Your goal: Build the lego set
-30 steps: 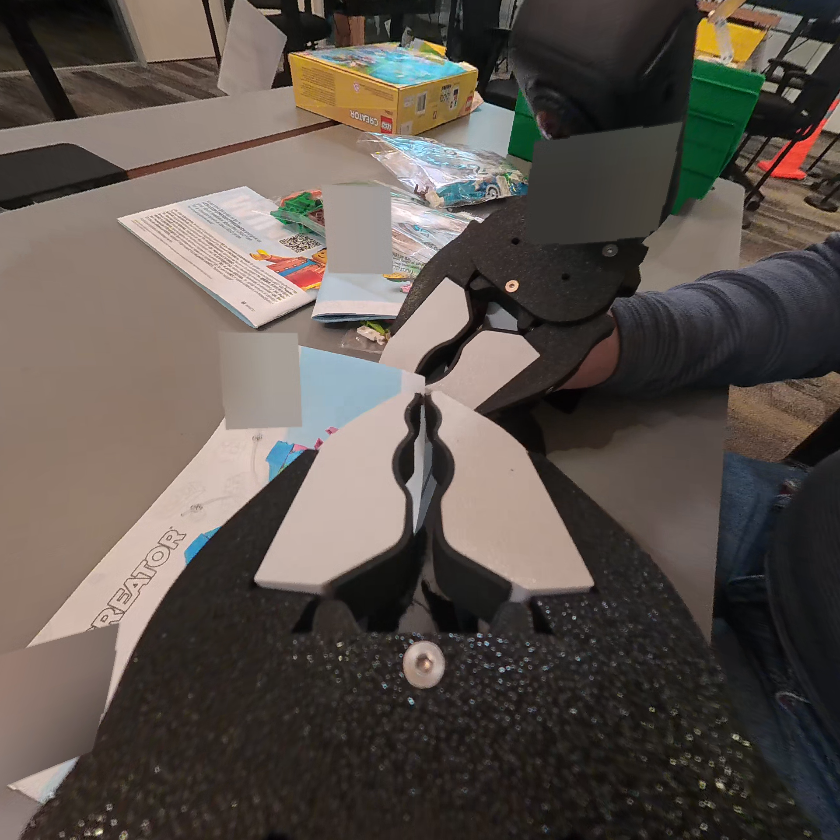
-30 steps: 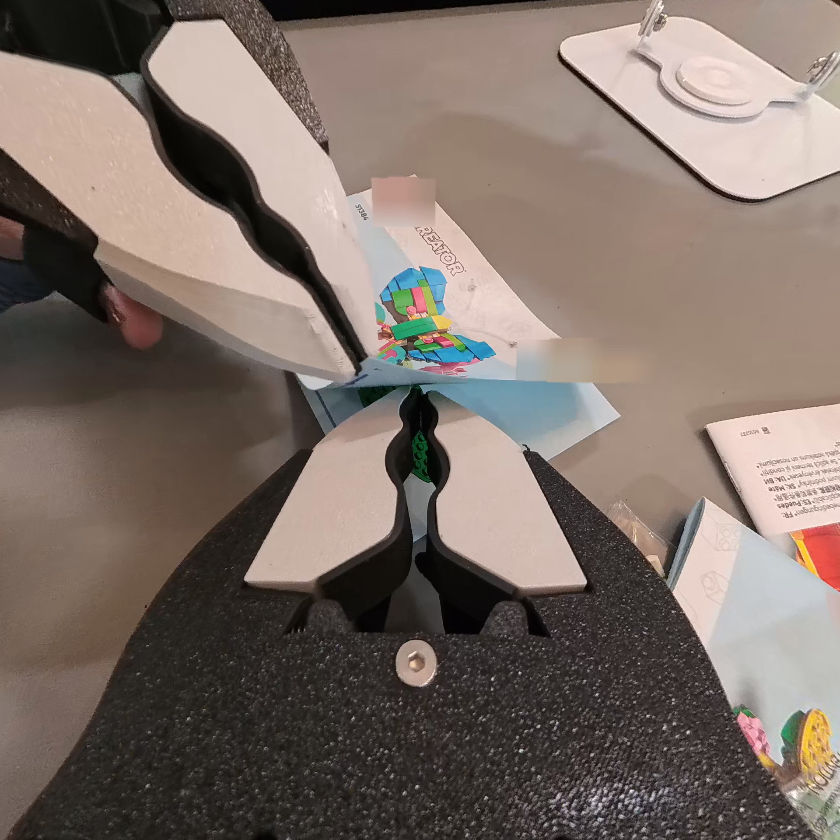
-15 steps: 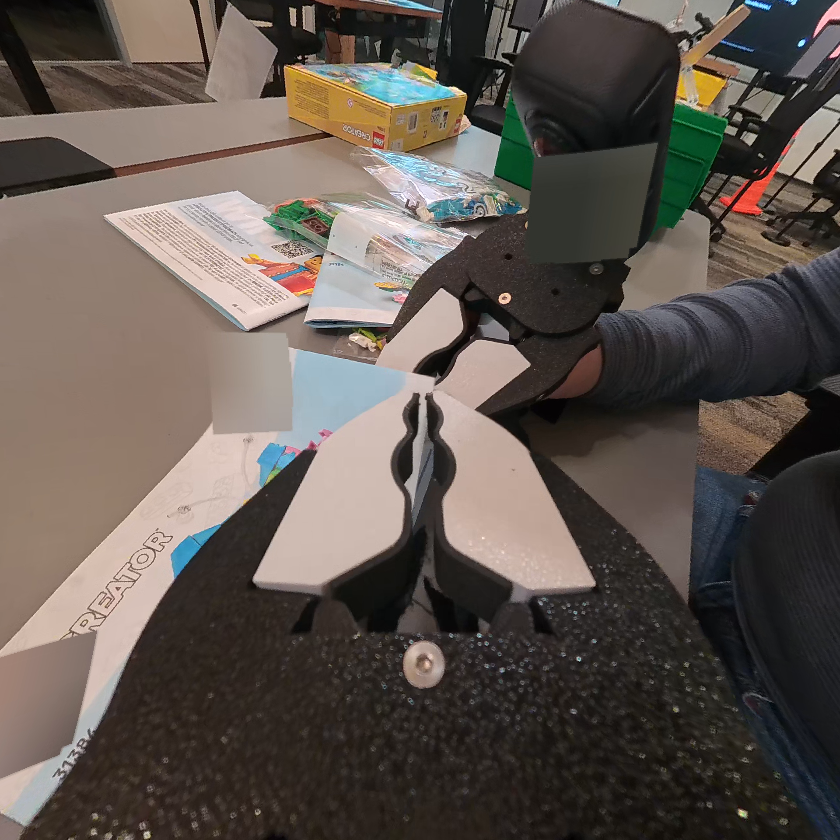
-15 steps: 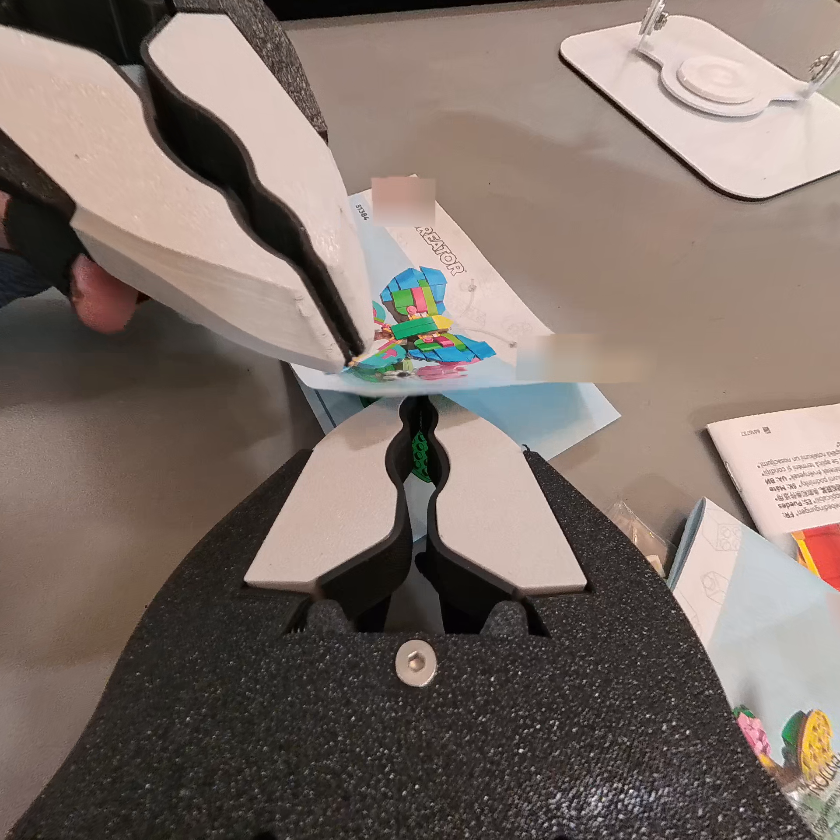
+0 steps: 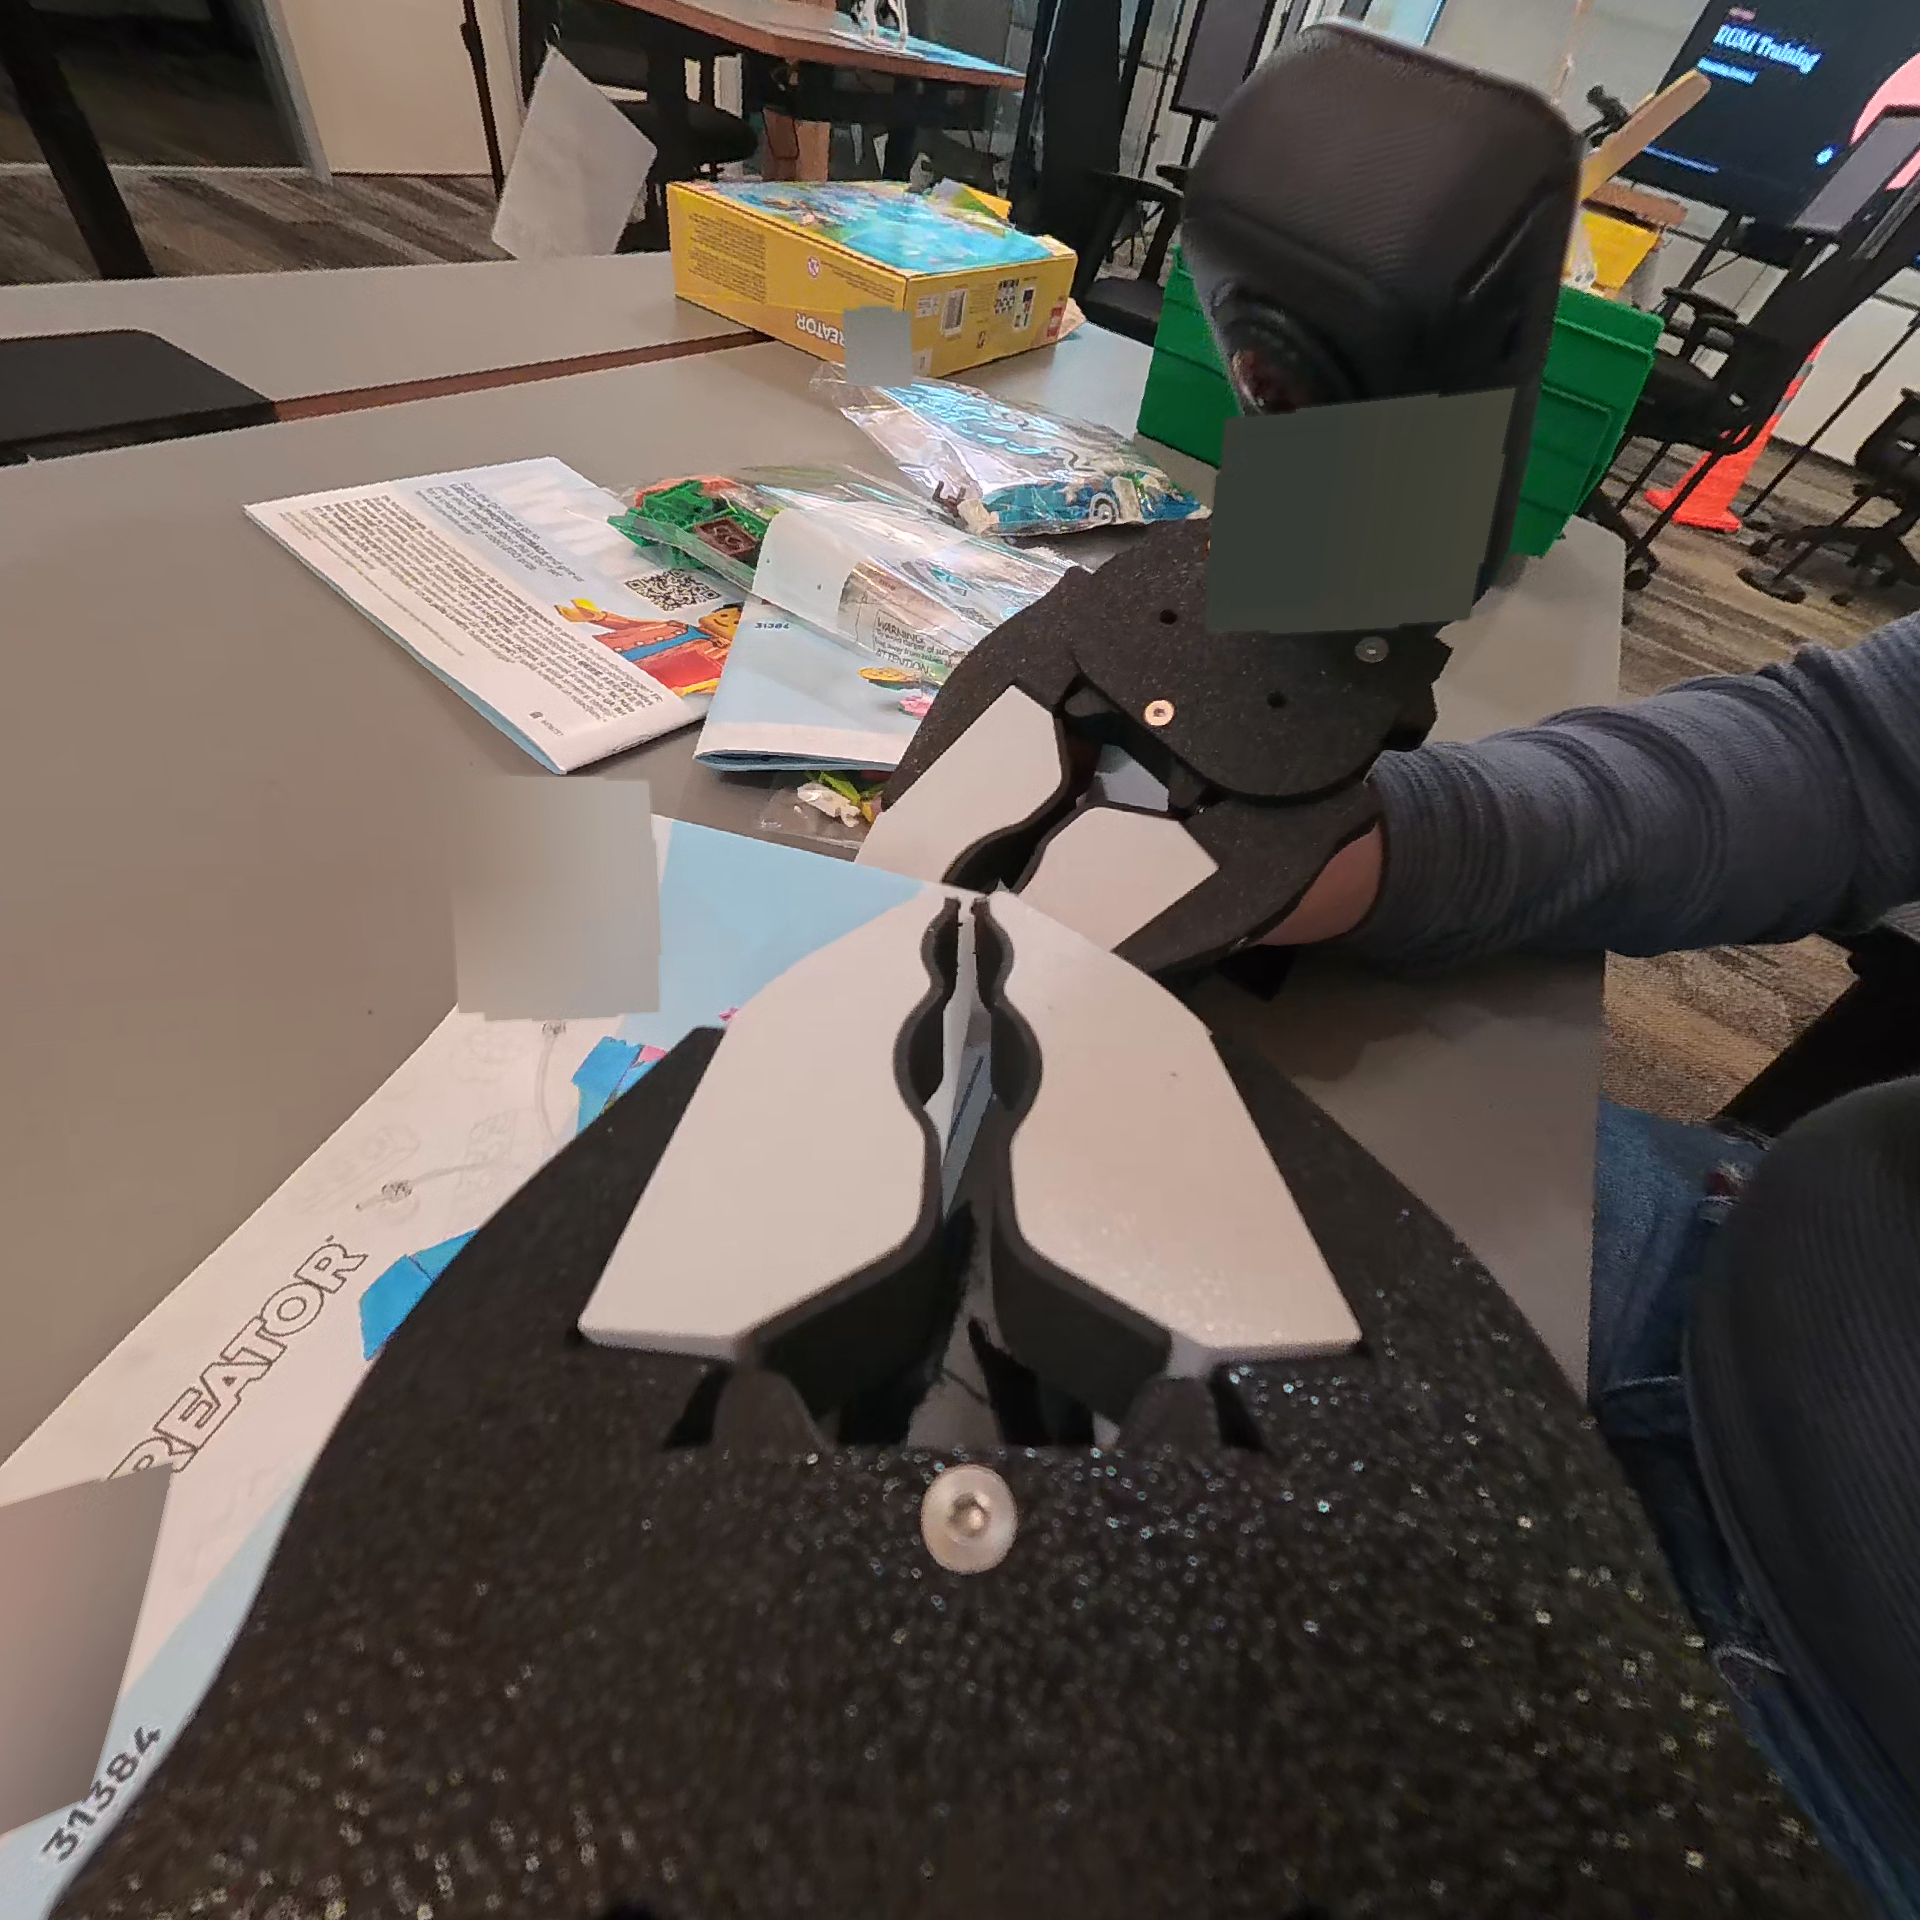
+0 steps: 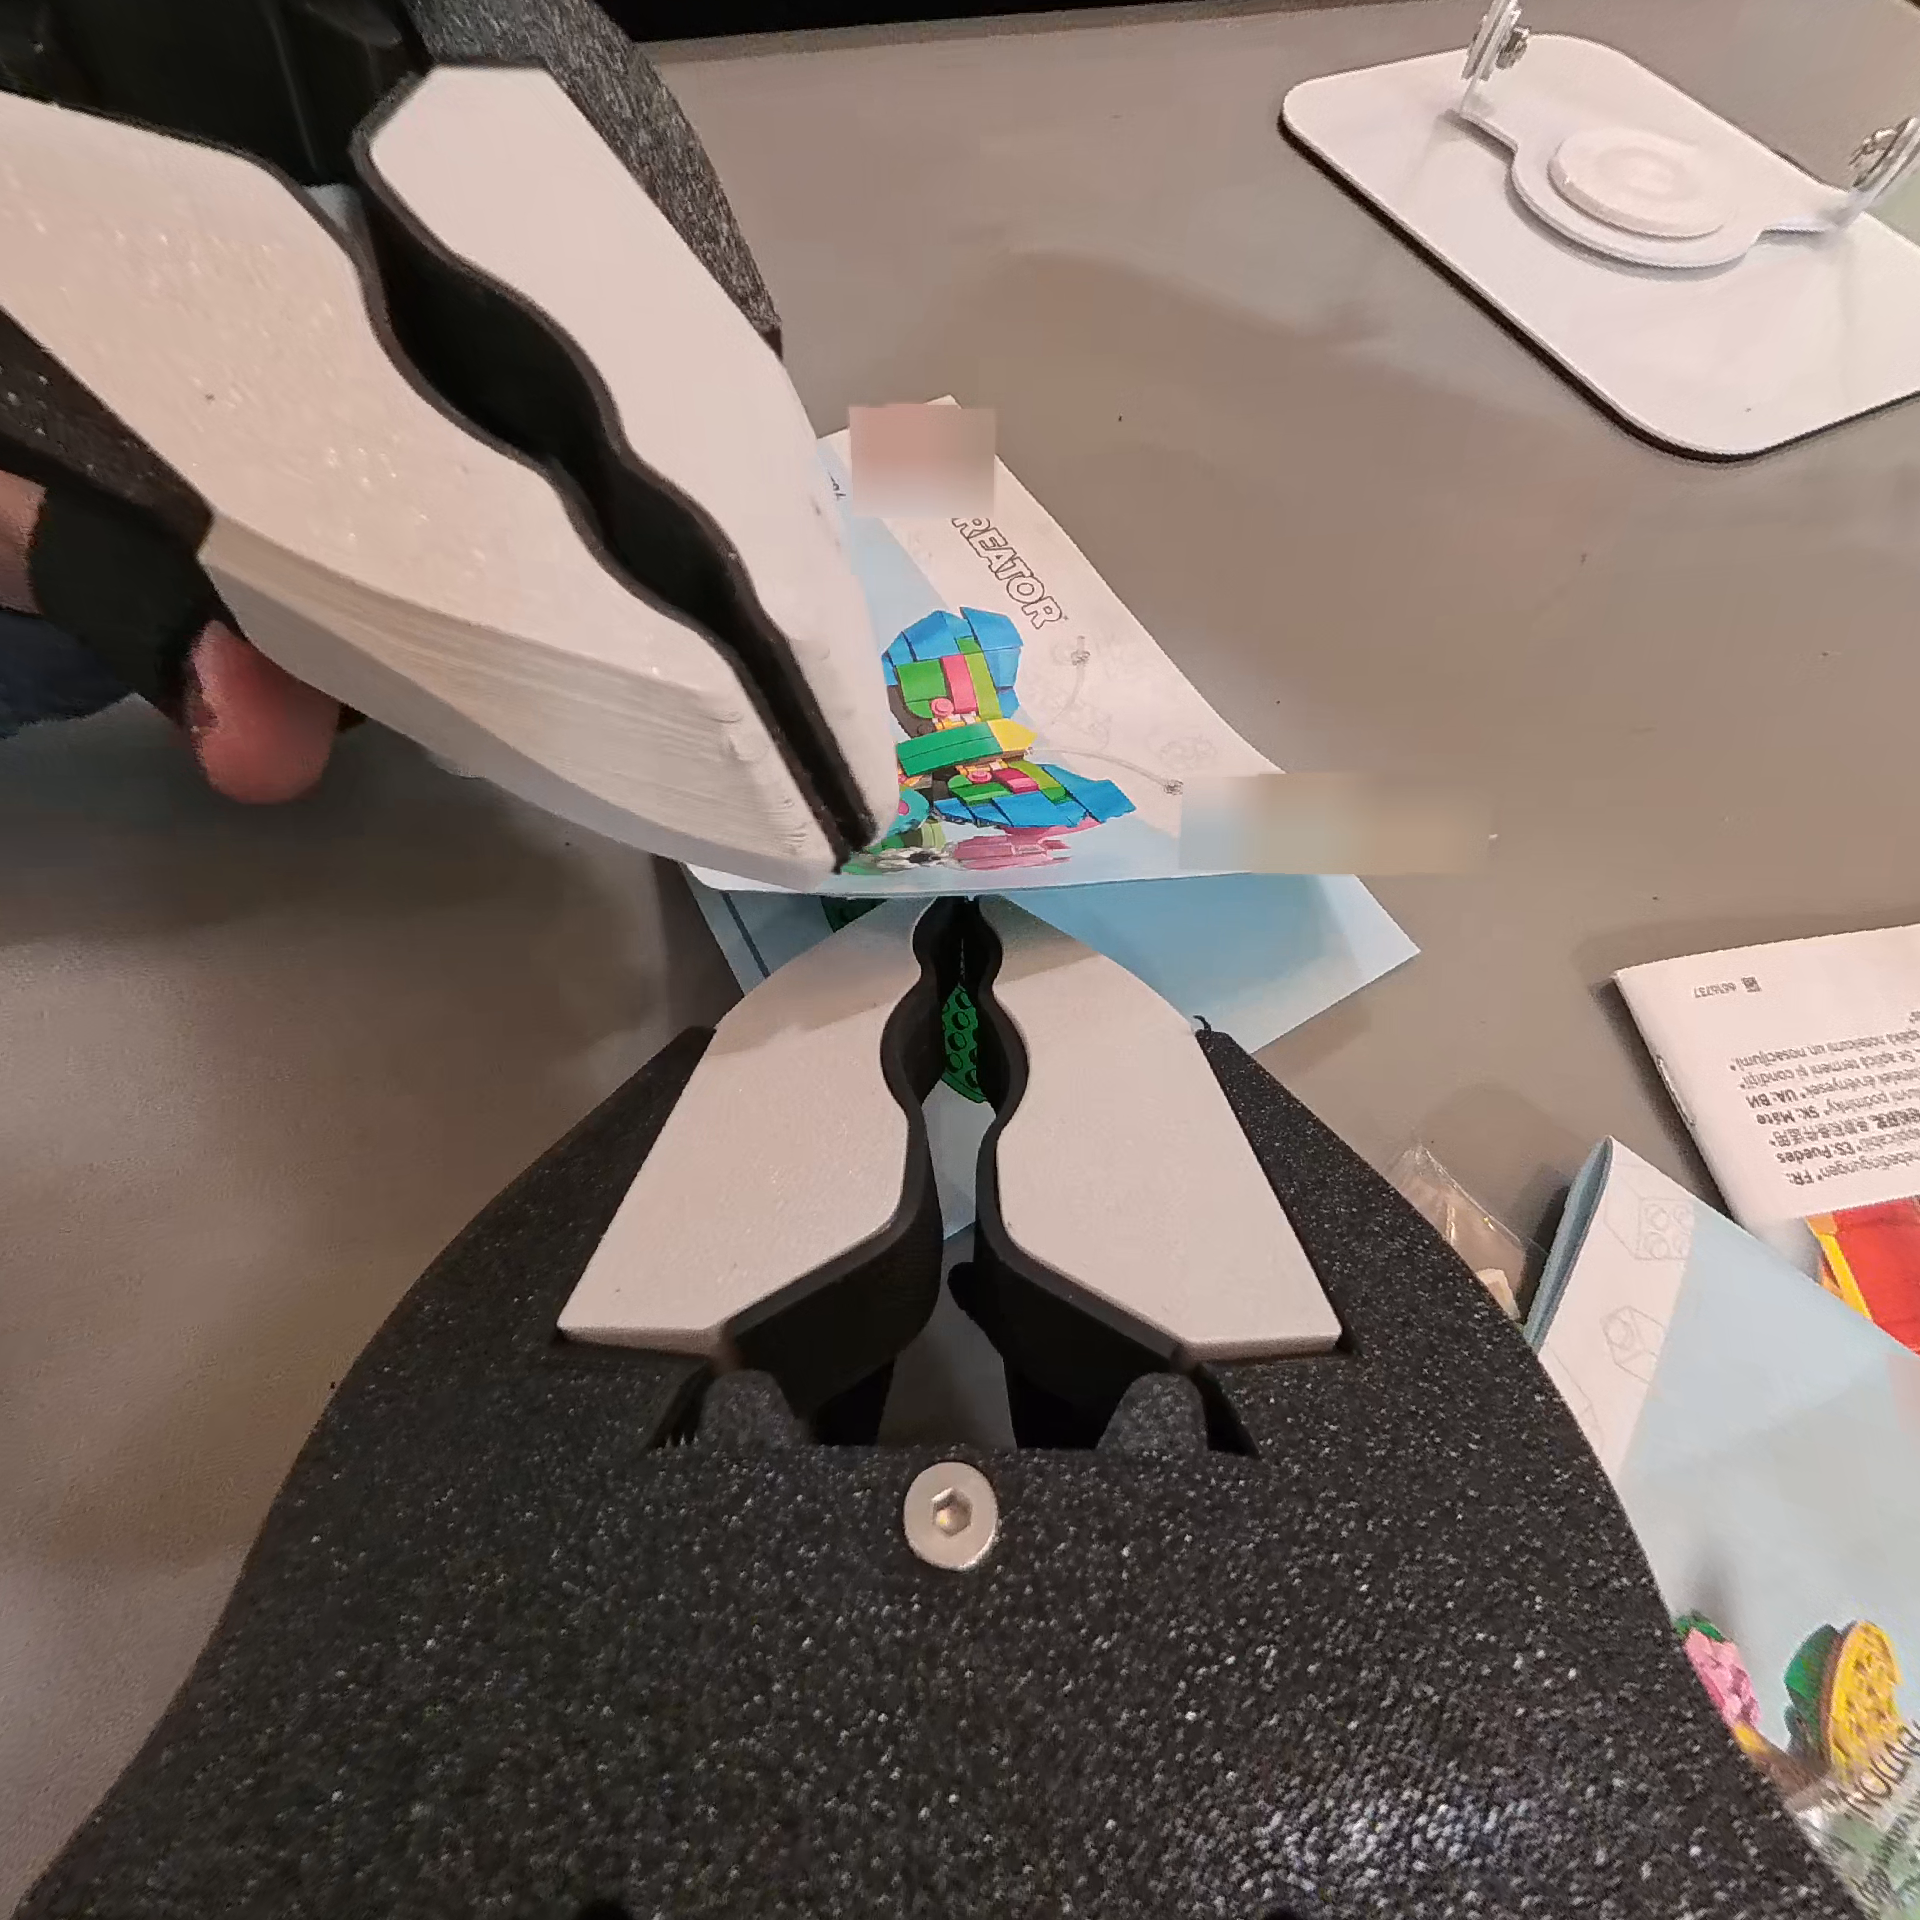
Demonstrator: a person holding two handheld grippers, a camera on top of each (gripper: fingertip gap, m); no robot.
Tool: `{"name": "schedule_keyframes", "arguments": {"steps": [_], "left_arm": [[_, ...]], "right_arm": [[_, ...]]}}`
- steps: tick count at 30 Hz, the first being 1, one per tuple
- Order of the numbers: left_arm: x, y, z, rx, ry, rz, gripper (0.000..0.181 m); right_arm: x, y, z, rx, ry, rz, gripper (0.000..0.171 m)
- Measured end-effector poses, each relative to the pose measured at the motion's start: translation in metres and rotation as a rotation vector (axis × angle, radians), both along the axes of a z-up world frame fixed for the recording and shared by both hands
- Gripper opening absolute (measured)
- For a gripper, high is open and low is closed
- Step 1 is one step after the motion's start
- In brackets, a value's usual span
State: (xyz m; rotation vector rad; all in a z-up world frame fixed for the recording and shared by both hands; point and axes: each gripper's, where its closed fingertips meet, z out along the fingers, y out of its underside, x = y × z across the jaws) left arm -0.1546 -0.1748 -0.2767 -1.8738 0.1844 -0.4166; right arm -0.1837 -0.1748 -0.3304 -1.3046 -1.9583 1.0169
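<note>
A light-blue Lego instruction booklet (image 5: 343,1216) lies on the grey table (image 5: 208,790). My left gripper (image 5: 966,914) is shut on the edge of its cover page and holds that page raised. In the right wrist view the cover (image 6: 1049,717) with its colourful model picture arches up from the left gripper (image 6: 854,831). My right gripper (image 6: 961,916) is shut on the inner pages (image 6: 1247,945) just beneath the cover; a green-printed page shows between its fingers. The right gripper also shows in the left wrist view (image 5: 977,873), tip to tip with the left.
A yellow Lego box (image 5: 862,270), clear bags of bricks (image 5: 1018,478), a folded leaflet (image 5: 488,613) and a second booklet (image 5: 810,696) lie farther back. A green bin (image 5: 1579,436) stands at the table's right end. A white stand plate (image 6: 1621,239) sits far right. Some 6 cm of space lies between my two pairs of fingers.
The left gripper has lifted and drawn the cover page back a little, so it arches more above the inner pages. The right gripper has stayed shut on the inner pages.
</note>
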Motion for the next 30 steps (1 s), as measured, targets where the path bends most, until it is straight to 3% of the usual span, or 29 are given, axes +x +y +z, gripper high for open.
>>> {"name": "schedule_keyframes", "arguments": {"steps": [1, 30], "left_arm": [[0.0005, -0.0002, 0.0000, 0.000, -0.004, -0.004, 0.002], [-0.0004, 0.0007, -0.0023, -0.010, -0.036, 0.000, 0.001]], "right_arm": [[0.0000, 0.0000, 0.0000, 0.000, 0.000, 0.000, 0.000], [0.0003, -0.0006, 0.0004, -0.003, 0.000, 0.000, 0.000]]}}
